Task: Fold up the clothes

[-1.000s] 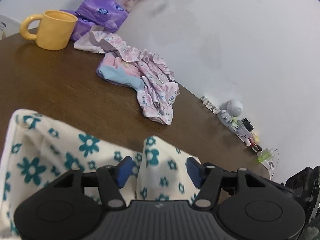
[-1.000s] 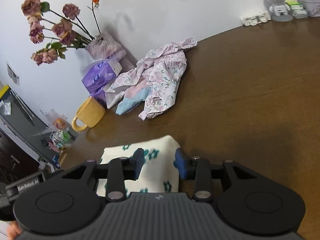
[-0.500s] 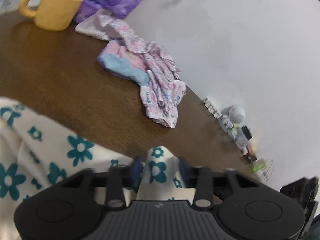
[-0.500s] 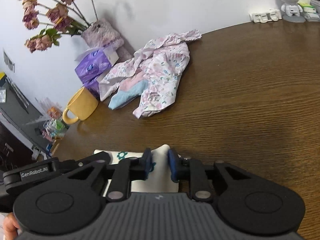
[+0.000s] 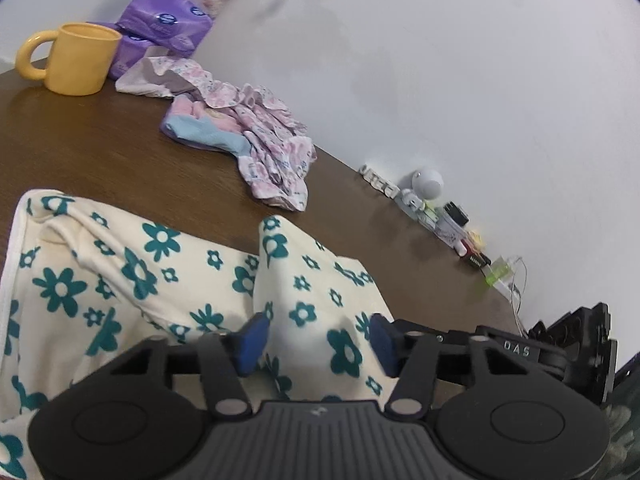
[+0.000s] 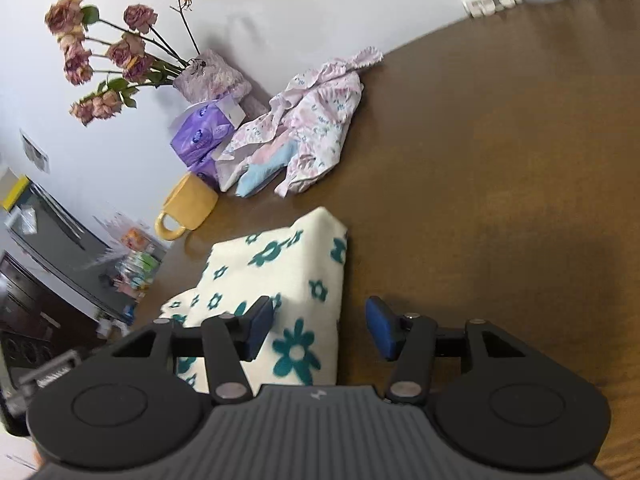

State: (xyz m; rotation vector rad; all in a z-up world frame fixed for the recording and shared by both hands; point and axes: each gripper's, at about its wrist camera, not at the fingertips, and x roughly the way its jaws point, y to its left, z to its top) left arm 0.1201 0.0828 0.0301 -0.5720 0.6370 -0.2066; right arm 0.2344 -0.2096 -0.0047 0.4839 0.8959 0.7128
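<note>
On the brown desk (image 6: 500,160), both your tools, left (image 5: 316,340) and right (image 6: 320,330), now stand wide open and empty, having released the flowered cloth (image 6: 280,272), which lies folded over.

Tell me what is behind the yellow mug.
Behind the mug sit purple tissue packs, stacked, and past them a vase of dried roses by the wall. The packs' lower parts are hidden by the mug and the pink clothes.

On the left claw (image 5: 316,344), pale letters "OAS" stand on its black right arm. Logos on the purple tissue pack (image 5: 168,26), far ahead and left, are too small to read.
</note>
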